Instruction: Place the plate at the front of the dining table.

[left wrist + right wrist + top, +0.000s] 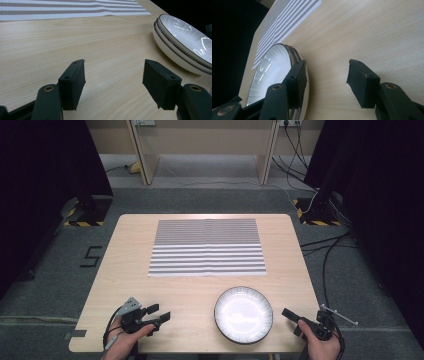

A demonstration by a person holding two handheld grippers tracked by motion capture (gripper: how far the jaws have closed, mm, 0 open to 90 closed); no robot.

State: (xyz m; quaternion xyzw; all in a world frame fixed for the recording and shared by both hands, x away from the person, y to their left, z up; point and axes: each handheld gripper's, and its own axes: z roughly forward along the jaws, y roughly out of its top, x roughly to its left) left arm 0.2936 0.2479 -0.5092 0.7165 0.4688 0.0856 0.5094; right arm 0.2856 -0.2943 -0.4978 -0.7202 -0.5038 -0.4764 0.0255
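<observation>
A stack of white plates [243,314] with dark rims sits near the front edge of the wooden table [190,290], right of centre. A grey-and-white striped placemat [207,247] lies flat in the middle of the table. My left gripper [159,312] rests at the front left, pointing right toward the plates, open with nothing between its jaws. In the left gripper view, the left gripper [113,67] stands over bare wood, the plates [185,40] to its right. My right gripper [292,321] is just right of the plates, open. In the right gripper view, the right gripper [327,67] has one jaw beside the plates' rim [272,67].
Black stands with yellow-striped bases [82,215] flank the table's far corners. Cables [325,250] trail across the grey floor on the right. A wooden frame [205,150] stands behind the table. The placemat [62,10] covers the table's middle.
</observation>
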